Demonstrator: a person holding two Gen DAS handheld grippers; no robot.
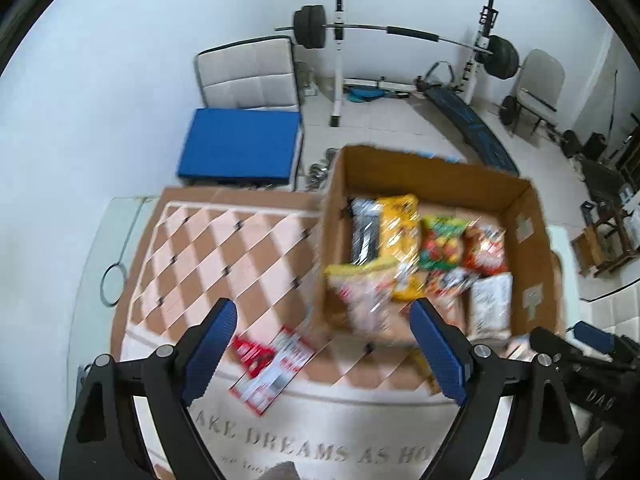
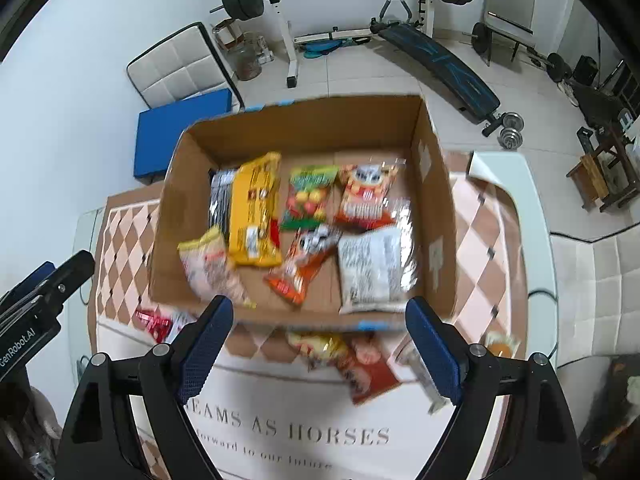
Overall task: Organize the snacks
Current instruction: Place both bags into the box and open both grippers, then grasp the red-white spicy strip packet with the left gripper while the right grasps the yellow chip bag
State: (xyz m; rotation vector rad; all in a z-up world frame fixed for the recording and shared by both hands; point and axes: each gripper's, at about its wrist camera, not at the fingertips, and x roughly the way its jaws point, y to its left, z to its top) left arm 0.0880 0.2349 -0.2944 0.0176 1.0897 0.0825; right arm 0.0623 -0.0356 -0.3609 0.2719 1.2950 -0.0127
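Note:
A cardboard box (image 2: 188,208) stands on a checkered cloth and holds several snack packets: a yellow one (image 2: 254,208), a green one (image 2: 308,196), orange ones (image 2: 366,196) and a white one (image 2: 374,270). The box also shows in the left wrist view (image 1: 532,232). Outside it lie a red-and-white packet (image 1: 272,368) and red and yellow packets (image 2: 360,364) near the box's front wall. My left gripper (image 1: 326,354) is open and empty above the red-and-white packet. My right gripper (image 2: 320,350) is open and empty above the packets in front of the box.
The checkered cloth (image 1: 224,248) covers a white table (image 2: 532,216). A blue cushion (image 1: 240,146) and a white chair (image 1: 248,74) stand behind. A barbell rack (image 1: 340,40), a bench (image 2: 440,64) and dumbbells (image 2: 510,128) fill the floor beyond.

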